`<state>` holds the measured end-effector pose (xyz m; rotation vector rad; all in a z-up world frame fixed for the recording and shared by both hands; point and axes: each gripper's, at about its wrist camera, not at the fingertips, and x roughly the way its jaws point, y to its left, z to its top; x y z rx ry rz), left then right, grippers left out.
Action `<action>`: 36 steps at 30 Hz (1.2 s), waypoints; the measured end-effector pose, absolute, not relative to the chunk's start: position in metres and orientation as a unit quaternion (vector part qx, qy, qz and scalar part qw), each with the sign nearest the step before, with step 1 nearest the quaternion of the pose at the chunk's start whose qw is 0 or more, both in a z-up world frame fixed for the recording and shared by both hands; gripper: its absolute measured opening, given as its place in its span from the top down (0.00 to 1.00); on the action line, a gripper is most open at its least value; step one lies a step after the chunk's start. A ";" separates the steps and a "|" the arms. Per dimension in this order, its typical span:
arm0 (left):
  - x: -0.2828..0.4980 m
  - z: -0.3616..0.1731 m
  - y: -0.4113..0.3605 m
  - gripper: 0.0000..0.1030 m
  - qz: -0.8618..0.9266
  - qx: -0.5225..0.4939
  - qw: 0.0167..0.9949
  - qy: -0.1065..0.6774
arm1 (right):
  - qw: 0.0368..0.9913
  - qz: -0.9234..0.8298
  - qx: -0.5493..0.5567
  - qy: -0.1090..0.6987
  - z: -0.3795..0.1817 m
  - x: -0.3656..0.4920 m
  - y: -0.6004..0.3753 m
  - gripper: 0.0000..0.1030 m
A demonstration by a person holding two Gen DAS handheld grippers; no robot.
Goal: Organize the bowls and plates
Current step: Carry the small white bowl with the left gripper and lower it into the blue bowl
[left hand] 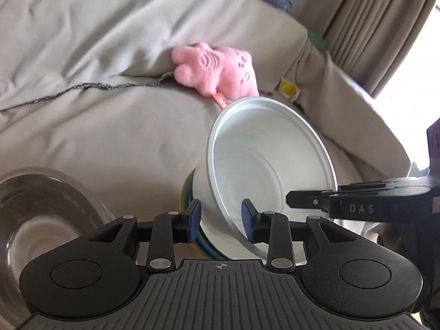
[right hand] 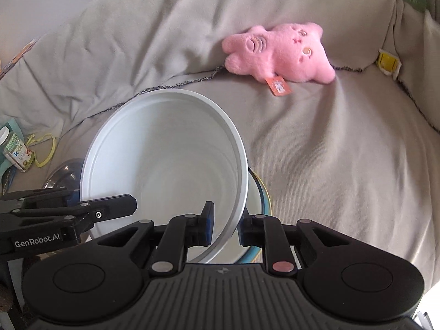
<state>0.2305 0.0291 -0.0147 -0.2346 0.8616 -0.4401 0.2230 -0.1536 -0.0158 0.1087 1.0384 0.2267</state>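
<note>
A white bowl [left hand: 264, 165] hangs tilted in the air, held from two sides. My left gripper [left hand: 221, 220] straddles its near wall, one blue pad on the outside and one inside, shut on it. My right gripper [right hand: 224, 228] is shut on the opposite rim of the white bowl [right hand: 165, 151]. One of its fingers [left hand: 308, 202] reaches in from the right in the left wrist view. Below the bowl lies a stack of plates [right hand: 264, 192] with a blue and yellow edge [left hand: 184, 192]. A steel bowl [left hand: 41, 206] sits beside the stack.
Everything rests on a couch draped in beige cloth [right hand: 343, 165]. A pink plush toy [right hand: 280, 52] lies at the back of the seat. A yellow clip [right hand: 387, 60] sits by the armrest, and a small bottle [right hand: 13, 148] with a yellow-green cord lies at the far left.
</note>
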 end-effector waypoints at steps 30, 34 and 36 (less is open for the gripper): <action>0.206 -0.015 0.025 0.65 -0.169 -0.099 0.900 0.391 | 0.877 0.058 0.092 0.467 -0.041 0.191 -0.179 0.49; 0.202 -0.010 0.030 0.65 -0.173 -0.100 0.900 0.387 | 0.889 0.051 0.081 0.448 -0.032 0.186 -0.175 0.49; 0.198 -0.008 0.037 0.65 -0.176 -0.106 0.900 0.385 | 0.894 0.043 0.081 0.438 -0.025 0.182 -0.173 0.49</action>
